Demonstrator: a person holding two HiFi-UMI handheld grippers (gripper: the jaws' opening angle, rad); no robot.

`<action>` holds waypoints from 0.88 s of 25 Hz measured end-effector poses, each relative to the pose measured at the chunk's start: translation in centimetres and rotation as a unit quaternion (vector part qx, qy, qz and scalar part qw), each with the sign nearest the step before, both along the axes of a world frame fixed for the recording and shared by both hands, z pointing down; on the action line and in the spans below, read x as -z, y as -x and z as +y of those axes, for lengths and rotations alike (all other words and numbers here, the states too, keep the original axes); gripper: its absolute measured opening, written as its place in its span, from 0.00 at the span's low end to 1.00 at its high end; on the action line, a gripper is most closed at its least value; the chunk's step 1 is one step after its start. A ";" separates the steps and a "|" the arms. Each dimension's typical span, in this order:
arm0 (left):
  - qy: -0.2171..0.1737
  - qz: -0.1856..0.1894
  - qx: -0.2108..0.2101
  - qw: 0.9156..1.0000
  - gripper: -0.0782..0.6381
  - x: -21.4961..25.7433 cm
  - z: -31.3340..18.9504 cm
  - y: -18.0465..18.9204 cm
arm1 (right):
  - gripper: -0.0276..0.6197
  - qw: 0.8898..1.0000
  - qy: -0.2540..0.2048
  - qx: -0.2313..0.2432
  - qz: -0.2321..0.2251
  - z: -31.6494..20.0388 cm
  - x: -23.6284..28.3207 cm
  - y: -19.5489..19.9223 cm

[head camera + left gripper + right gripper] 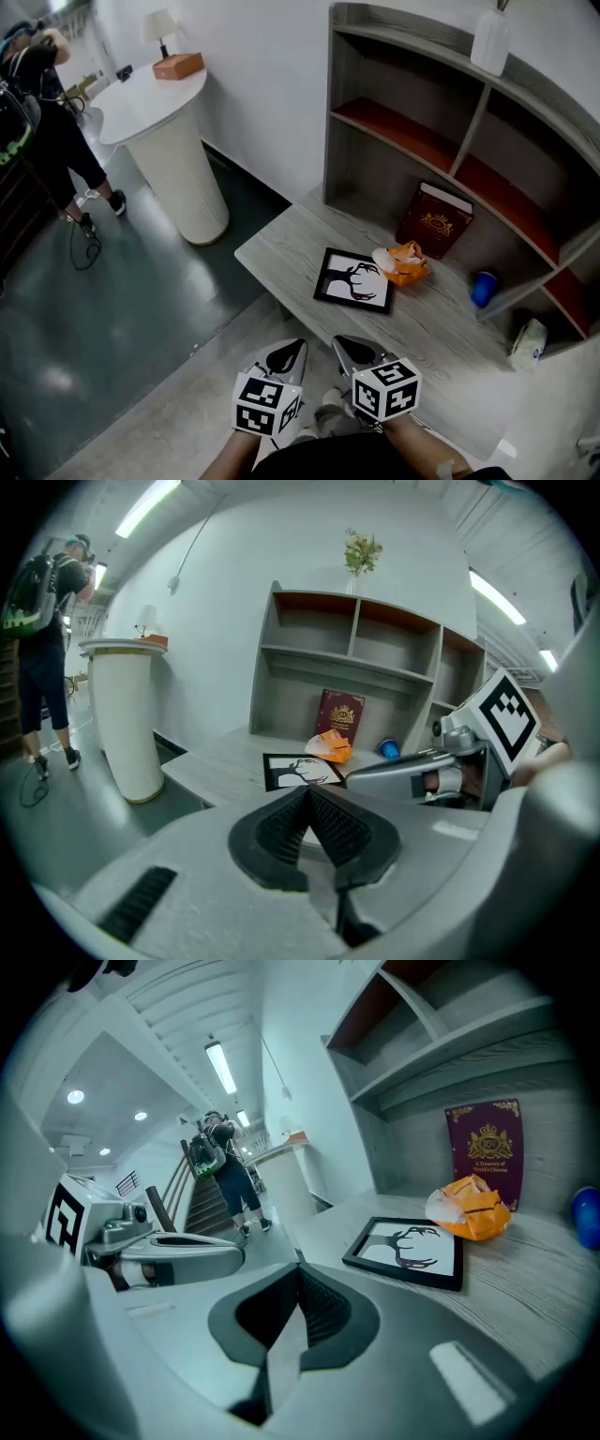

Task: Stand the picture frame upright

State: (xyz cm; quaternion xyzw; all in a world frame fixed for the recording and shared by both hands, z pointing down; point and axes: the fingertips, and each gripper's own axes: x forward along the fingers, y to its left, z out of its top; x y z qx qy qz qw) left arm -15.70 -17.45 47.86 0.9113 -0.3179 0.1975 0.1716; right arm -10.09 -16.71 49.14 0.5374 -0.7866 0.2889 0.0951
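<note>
A black picture frame (354, 279) with a white print of a dark tree lies flat on the grey wooden desk (281, 246), near its front edge. It also shows in the left gripper view as the frame (298, 770) and in the right gripper view as the frame (410, 1252). My left gripper (289, 352) and right gripper (349, 351) hang side by side in front of the desk edge, well short of the frame. Both are shut with nothing between the jaws.
An orange-and-white wrapper (403, 262) lies just right of the frame. A dark red book (434, 220) leans against the shelf unit (441, 122). A blue cup (484, 288) and a small bottle (530, 343) sit at the right. A round white table (159, 131) and a person (42, 122) are at left.
</note>
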 end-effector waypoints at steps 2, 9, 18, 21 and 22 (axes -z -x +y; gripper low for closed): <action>0.004 -0.006 -0.012 1.000 0.11 -0.3 -0.8 -1.1 | 0.04 1.000 0.004 -0.008 -0.002 -0.7 -0.3 -1.0; 0.012 -0.012 -0.058 0.998 0.11 -0.9 -2.9 -5.6 | 0.04 0.999 0.013 -0.040 -0.013 -2.5 -1.0 -4.9; 0.009 -0.016 -0.104 0.994 0.11 -1.0 -4.4 -10.6 | 0.04 0.997 0.011 -0.067 -0.022 -3.5 -1.1 -8.9; 0.000 -0.022 -0.114 0.993 0.11 -1.0 -4.6 -11.5 | 0.04 0.997 0.012 -0.075 -0.025 -3.4 -1.2 -9.5; -0.005 -0.025 -0.116 0.993 0.11 -1.0 -4.7 -11.7 | 0.04 0.997 0.012 -0.077 -0.026 -3.4 -1.1 -9.7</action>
